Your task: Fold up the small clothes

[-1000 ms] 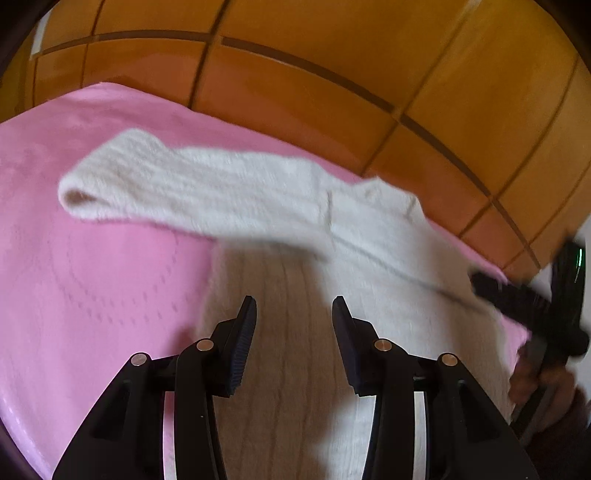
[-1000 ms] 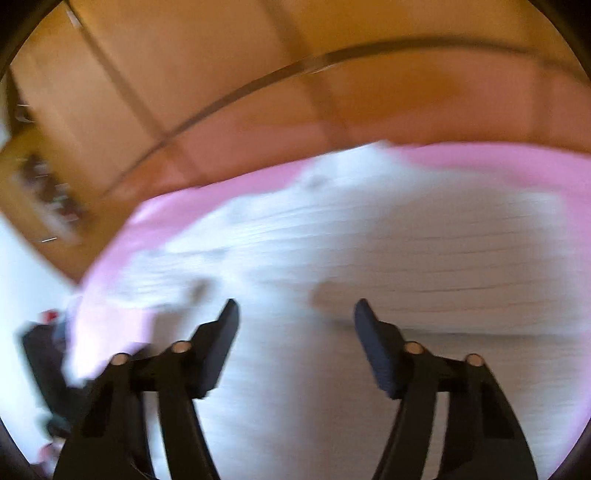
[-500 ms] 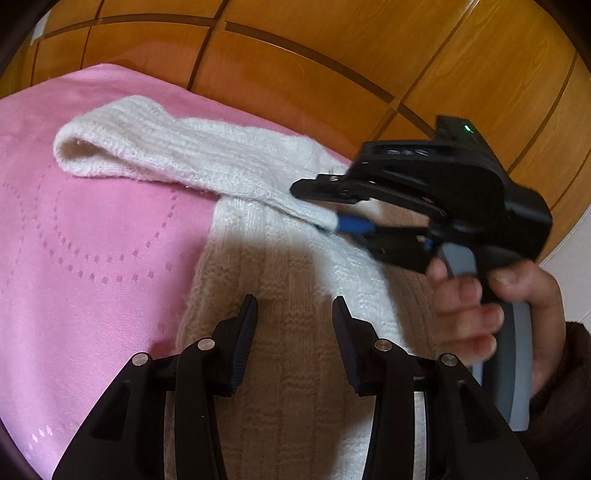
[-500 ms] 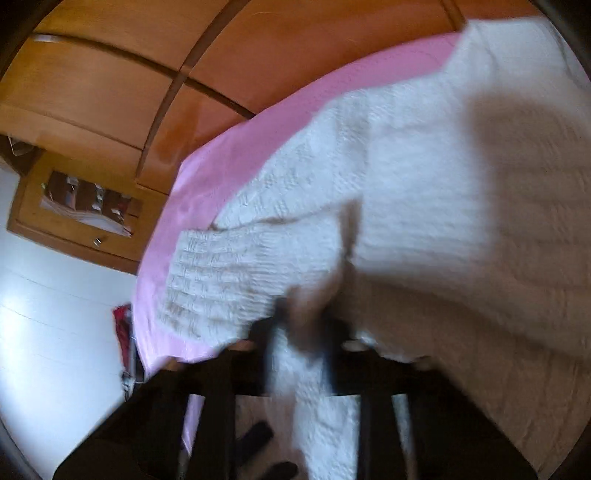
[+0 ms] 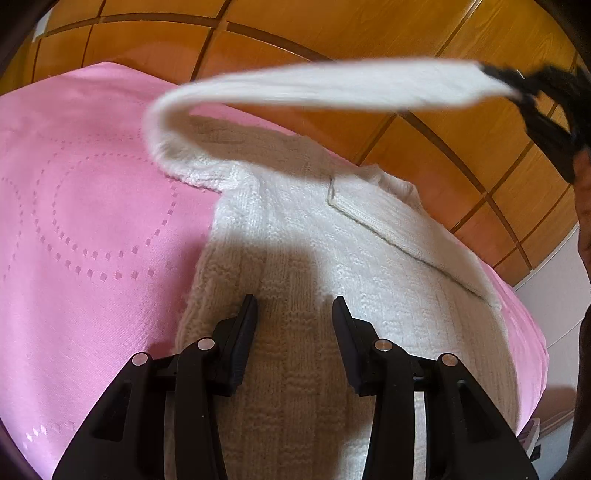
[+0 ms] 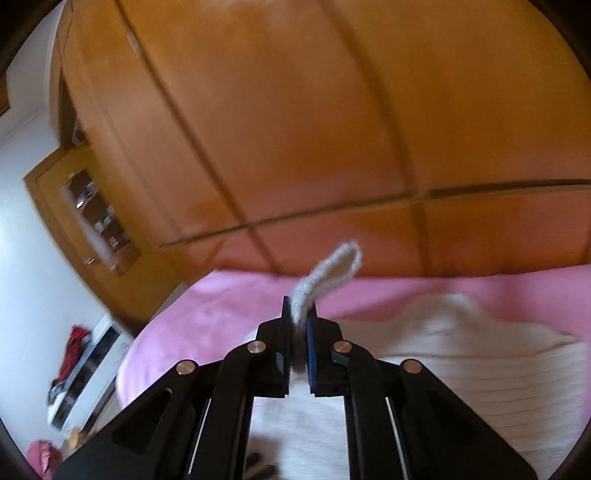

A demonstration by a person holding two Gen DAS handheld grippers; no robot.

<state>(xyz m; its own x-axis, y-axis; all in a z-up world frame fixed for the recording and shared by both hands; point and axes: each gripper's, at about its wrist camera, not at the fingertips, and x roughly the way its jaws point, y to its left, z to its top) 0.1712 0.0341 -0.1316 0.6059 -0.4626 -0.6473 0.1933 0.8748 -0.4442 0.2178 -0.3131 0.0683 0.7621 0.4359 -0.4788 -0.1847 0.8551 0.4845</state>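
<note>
A small white knit sweater (image 5: 332, 258) lies flat on a pink bedspread (image 5: 92, 240). My left gripper (image 5: 294, 314) is open and hovers low over the sweater's body, with nothing between its fingers. My right gripper (image 6: 300, 317) is shut on the cuff of the sweater's sleeve (image 6: 332, 271) and holds it up in the air. In the left wrist view the sleeve (image 5: 314, 86) arcs from the shoulder up to the right gripper (image 5: 517, 88) at the upper right. The sweater's body also shows in the right wrist view (image 6: 461, 354).
Orange wooden wardrobe panels (image 5: 332, 33) stand behind the bed. The bed's edge (image 5: 532, 325) falls off at the right. A wooden shelf unit (image 6: 92, 218) and a white wall (image 6: 26, 258) are at the left, with clutter on the floor (image 6: 74, 362).
My right gripper closed on the sleeve's cuff and lifted it up and to the right, off the bedspread. My left gripper stayed open over the sweater's body.
</note>
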